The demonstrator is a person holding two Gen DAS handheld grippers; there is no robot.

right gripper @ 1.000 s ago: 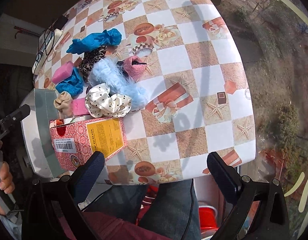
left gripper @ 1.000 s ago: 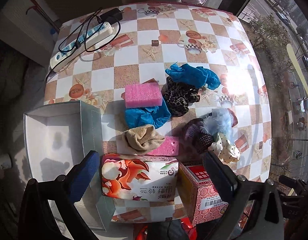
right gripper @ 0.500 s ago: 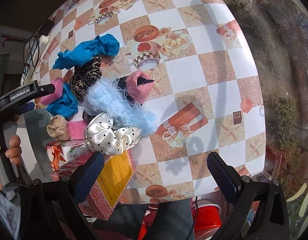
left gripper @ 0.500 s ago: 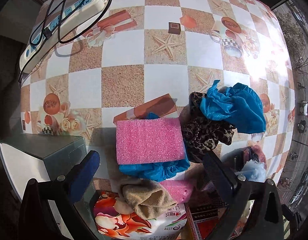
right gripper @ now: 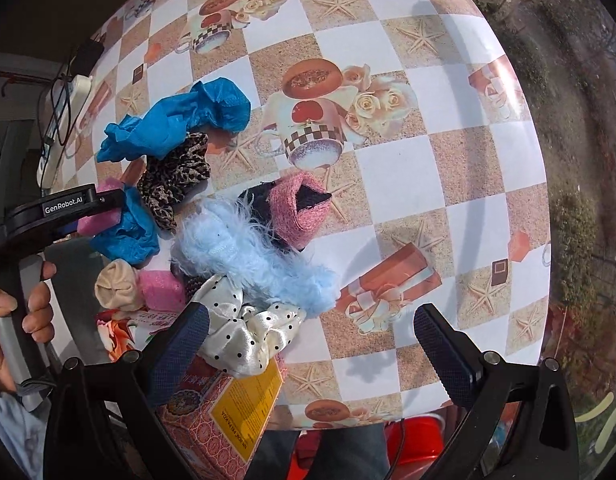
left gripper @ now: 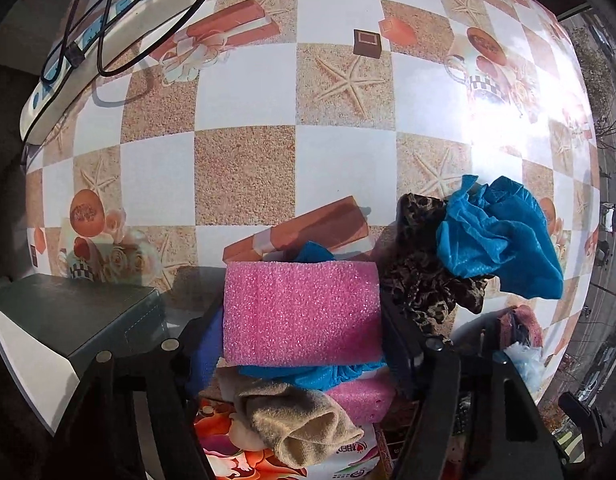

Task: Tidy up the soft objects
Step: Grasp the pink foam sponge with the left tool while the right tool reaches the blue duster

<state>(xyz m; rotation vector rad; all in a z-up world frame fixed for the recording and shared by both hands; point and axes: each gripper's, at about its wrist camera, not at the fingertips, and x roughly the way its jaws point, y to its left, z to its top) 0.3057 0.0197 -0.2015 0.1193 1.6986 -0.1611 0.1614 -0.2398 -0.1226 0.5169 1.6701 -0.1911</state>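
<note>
While the left gripper [left gripper: 301, 340] has just been closing around the pink sponge [left gripper: 301, 312], atop the soft pile near the table [left gripper: 243, 176] edge, this light, squashy block seems best pinched gently at its short ends.

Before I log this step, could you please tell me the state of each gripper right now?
Left gripper: jaws just closing, pads against both sides of the pink rectangular foam sponge.
Right gripper: open, holding nothing.
</note>
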